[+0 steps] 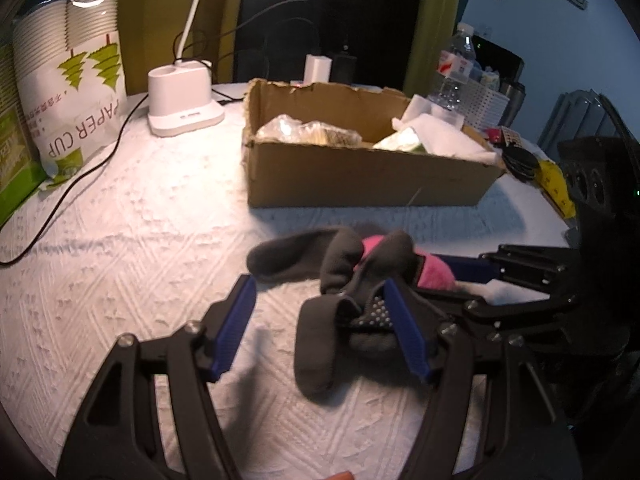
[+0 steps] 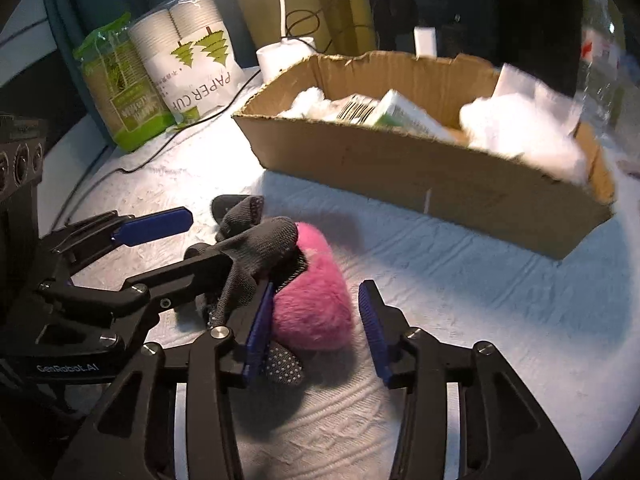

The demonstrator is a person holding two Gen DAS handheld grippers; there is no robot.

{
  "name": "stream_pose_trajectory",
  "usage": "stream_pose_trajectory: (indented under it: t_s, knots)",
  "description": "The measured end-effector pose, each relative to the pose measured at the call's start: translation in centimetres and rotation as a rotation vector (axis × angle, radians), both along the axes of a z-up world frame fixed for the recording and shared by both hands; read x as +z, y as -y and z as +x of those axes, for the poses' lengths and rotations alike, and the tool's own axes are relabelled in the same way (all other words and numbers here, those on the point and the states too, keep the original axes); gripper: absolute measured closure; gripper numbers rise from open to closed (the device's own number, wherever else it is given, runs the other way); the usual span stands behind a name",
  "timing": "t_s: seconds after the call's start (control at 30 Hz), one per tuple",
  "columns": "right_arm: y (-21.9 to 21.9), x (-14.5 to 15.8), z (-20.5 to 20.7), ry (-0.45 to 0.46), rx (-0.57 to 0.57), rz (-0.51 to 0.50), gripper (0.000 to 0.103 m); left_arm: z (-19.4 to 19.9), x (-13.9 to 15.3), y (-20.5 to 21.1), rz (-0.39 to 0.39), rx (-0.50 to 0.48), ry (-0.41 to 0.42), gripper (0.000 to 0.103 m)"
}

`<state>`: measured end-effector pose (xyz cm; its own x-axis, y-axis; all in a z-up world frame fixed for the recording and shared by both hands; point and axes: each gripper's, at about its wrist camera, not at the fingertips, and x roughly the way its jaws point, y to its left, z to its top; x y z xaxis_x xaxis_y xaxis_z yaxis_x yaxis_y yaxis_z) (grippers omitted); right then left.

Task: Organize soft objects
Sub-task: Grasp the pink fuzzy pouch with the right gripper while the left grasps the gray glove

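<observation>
A dark grey sock [image 1: 320, 336] with white grip dots lies crumpled on the white cloth, partly over a pink fluffy ball [image 1: 434, 274]. My left gripper [image 1: 320, 328] is open, its jaws on either side of the sock's near end. In the right wrist view the pink ball [image 2: 312, 308] sits between the open jaws of my right gripper [image 2: 316, 328], with the sock [image 2: 256, 240] draped over its far left side. The left gripper [image 2: 168, 240] comes in from the left there. A cardboard box [image 1: 360, 176] holding white soft items and packets stands behind.
A paper-cup pack [image 1: 76, 80] and a green packet [image 2: 112, 84] stand at the far left. A white lamp base [image 1: 182, 100] with black cables is behind. A water bottle [image 1: 456, 68], a white basket [image 1: 488, 104] and a yellow tape measure [image 1: 556, 188] are at the right.
</observation>
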<state>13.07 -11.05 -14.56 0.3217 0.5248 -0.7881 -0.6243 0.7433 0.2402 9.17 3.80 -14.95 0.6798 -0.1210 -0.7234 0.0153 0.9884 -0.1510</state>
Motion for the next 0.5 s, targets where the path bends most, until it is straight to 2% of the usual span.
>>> stream_pose_trajectory:
  t_s: [0.07,0.17,0.5]
  knots:
    - [-0.1,-0.1,0.0,-0.001,0.007,0.006,0.057,0.0,0.0,0.0,0.002,0.001,-0.004,0.035]
    - [-0.2,0.1,-0.3,-0.002,0.036,0.022,0.07,0.1,0.0,0.1,0.009,0.003,-0.009,0.035]
    - [1.9,2.5,-0.8,0.111,-0.03,-0.002,0.07,1.2,-0.5,1.9,0.03,-0.03,-0.031,0.035]
